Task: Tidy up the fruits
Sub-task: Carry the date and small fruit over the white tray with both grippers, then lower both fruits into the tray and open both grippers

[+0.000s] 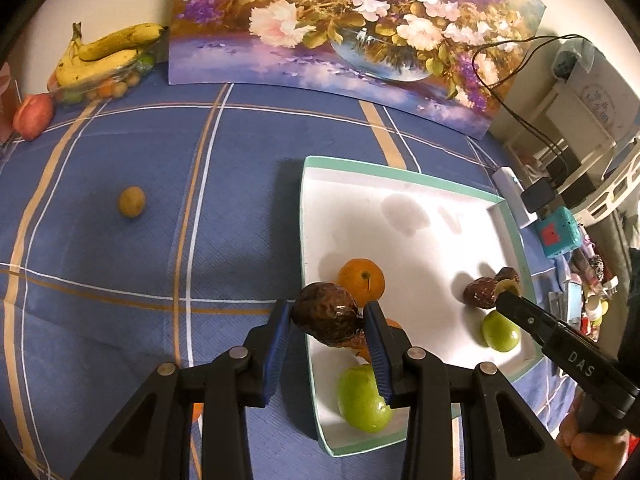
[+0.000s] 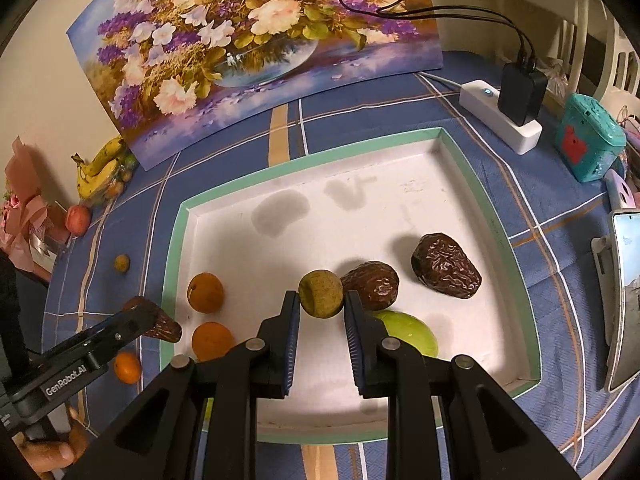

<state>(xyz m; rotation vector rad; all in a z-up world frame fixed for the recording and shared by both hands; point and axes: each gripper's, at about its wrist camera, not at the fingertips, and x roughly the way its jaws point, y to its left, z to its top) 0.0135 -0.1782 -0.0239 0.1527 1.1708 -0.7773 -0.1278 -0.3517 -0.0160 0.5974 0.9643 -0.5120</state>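
Note:
A white tray with a green rim (image 1: 400, 168) (image 2: 304, 160) lies on the blue checked cloth. My left gripper (image 1: 328, 316) is shut on a wrinkled brown date (image 1: 326, 314), held over the tray's left edge; it also shows in the right wrist view (image 2: 160, 324). My right gripper (image 2: 322, 300) is shut on a small round yellow-brown fruit (image 2: 321, 294) above the tray. In the tray lie two oranges (image 2: 205, 292) (image 2: 212, 340), two brown dates (image 2: 374, 284) (image 2: 446, 266) and a green fruit (image 2: 412, 336). A second green fruit (image 1: 362, 398) lies near the tray's front.
A small yellow-brown fruit (image 1: 131, 201) lies loose on the cloth at left. An orange (image 2: 127, 367) lies outside the tray. Bananas (image 1: 108, 50) and a peach (image 1: 33, 116) sit far left. A flower painting (image 1: 340, 28) leans at the back. A power strip (image 2: 500, 120) and teal box (image 2: 588, 144) stand at right.

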